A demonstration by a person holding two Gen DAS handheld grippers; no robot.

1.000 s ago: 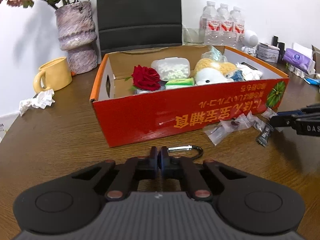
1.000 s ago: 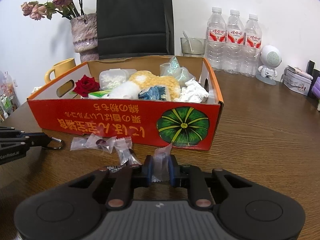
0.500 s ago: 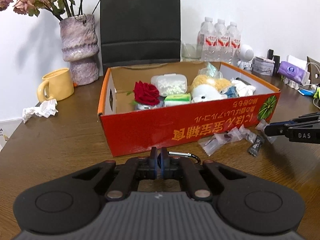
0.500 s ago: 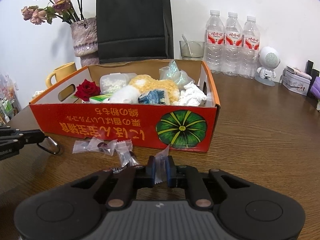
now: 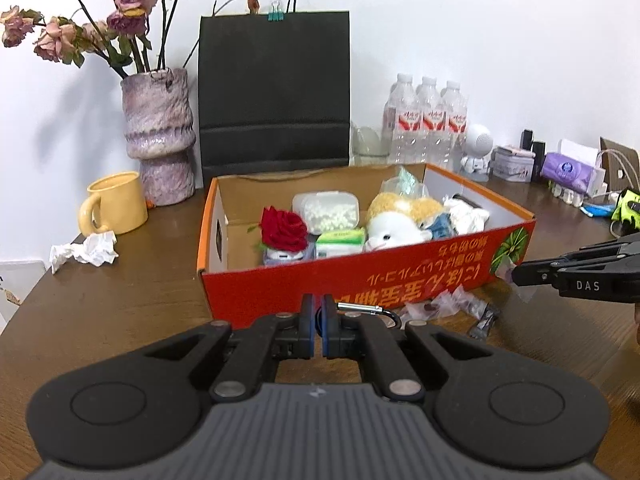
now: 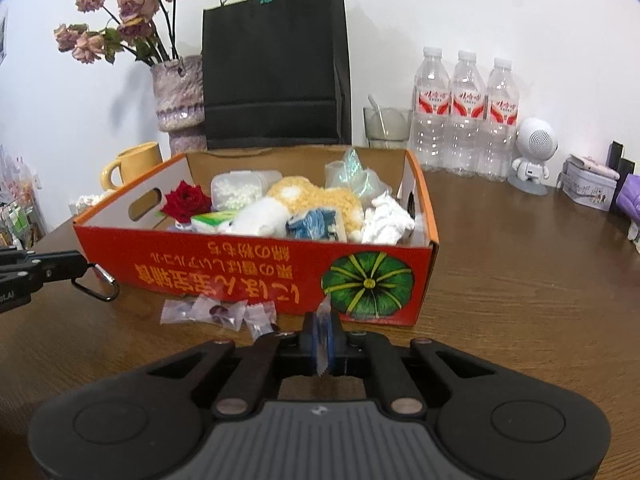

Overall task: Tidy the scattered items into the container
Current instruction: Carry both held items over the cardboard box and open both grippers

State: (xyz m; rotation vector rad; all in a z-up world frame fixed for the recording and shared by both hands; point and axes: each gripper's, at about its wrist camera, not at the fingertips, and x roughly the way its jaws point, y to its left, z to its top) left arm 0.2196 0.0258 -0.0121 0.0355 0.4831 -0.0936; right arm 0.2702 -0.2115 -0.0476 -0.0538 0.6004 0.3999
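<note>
Home or office desk: wooden table (image 6: 520, 280), vase of dried roses (image 5: 160, 136), yellow mug (image 5: 116, 204), water bottles (image 6: 464, 116), black paper bag (image 5: 274, 100).

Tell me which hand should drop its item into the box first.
Probably left. The left gripper has the carabiner raised against the red box; the right gripper has only just pinched its clear packet, low at table level.

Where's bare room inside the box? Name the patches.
Free: cardboard floor at the left end of the orange box, behind the red rose and beside the cotton-swab case. Crowded: the middle and right, packed with plush toy, tissue and bags.
</note>
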